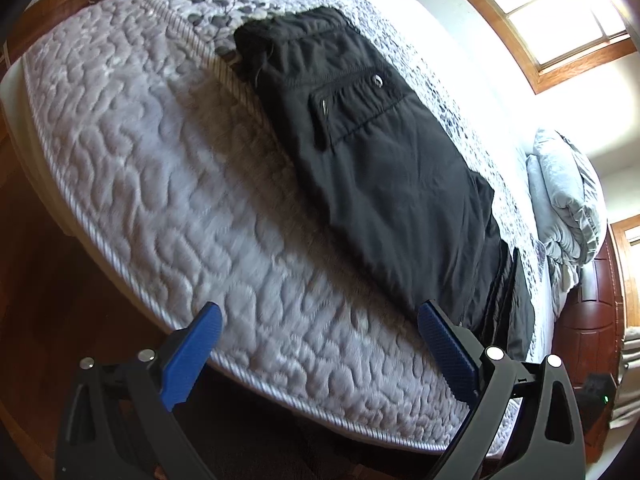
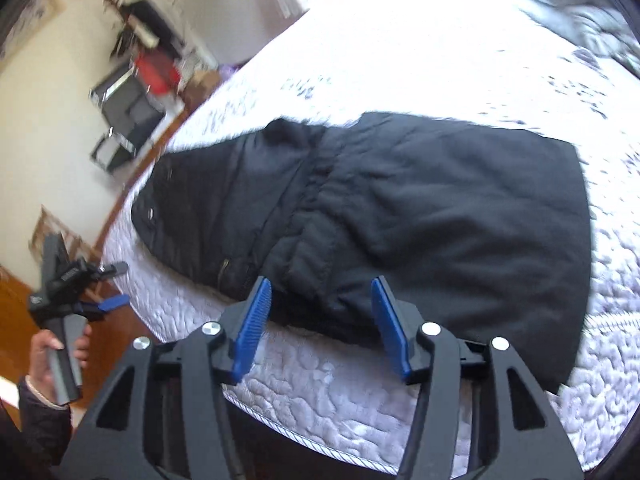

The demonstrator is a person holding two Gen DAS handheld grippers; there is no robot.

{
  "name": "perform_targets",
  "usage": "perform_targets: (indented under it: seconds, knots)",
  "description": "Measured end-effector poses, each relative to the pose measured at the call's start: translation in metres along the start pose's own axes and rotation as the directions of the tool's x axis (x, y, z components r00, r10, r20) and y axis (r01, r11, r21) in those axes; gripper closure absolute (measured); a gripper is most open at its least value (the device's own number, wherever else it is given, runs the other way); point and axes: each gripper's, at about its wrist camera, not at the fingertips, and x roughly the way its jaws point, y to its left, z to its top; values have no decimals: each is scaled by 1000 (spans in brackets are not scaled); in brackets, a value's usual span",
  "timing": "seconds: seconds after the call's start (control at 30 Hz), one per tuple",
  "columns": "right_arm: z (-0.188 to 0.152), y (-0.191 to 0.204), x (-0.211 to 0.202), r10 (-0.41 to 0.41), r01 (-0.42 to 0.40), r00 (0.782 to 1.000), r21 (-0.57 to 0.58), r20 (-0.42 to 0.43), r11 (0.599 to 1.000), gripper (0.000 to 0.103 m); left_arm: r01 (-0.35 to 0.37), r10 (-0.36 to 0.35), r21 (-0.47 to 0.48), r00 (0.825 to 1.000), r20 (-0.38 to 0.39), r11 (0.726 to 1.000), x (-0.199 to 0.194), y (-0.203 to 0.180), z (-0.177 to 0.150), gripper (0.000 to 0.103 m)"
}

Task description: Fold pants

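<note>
Black pants [image 1: 380, 168] lie flat on the bed [image 1: 168, 184], folded lengthwise into one long strip running close along the mattress's near edge. The waist end bunches against the corded seam at the far corner in the left wrist view; the hem end sits beside my left claw's right pad. A cargo pocket [image 1: 356, 108] with a snap faces up.

Left claw [image 1: 316, 356]: spread wide, holding nothing. Its blue pads [image 1: 192, 356] hang over the mattress's side edge, off the fabric. The right pad is just beside the hem, and I cannot tell whether it touches.

Right claw [image 2: 322, 328]: spread moderately, empty. The pads frame the near edge of the pants, where a thick fold bulges at the mattress rim. The tips look near the cloth, but contact is unclear because of blur.

In the right wrist view my left hand [image 2: 56, 352] holds the left claw out past the bed corner, over the wood floor [image 2: 16, 308].

Open room: a broad patch of bare quilted mattress lies beyond the pants towards the window [image 1: 560, 12] side. A rumpled grey blanket [image 1: 568, 208] is heaped at the head end, well apart from the pants. The near side has only a narrow margin of mattress before the piped edge drops away.
</note>
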Motion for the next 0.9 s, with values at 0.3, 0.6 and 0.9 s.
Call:
perform_targets:
  seconds: [0.3, 0.6, 0.9]
  knots:
    - [-15, -109, -63, -97, 64, 990, 282, 104, 957, 44, 130, -129, -89, 991, 23, 987, 10, 24, 56, 4]
    - [-44, -170, -73, -185, 135, 979, 415, 84, 900, 44, 357, -329, -264, 933, 145, 896, 27, 66, 103, 4]
    - [-41, -164, -61, -203, 168, 978, 386, 51, 907, 44, 498, -440, -318, 865, 239, 807, 42, 96, 133, 4]
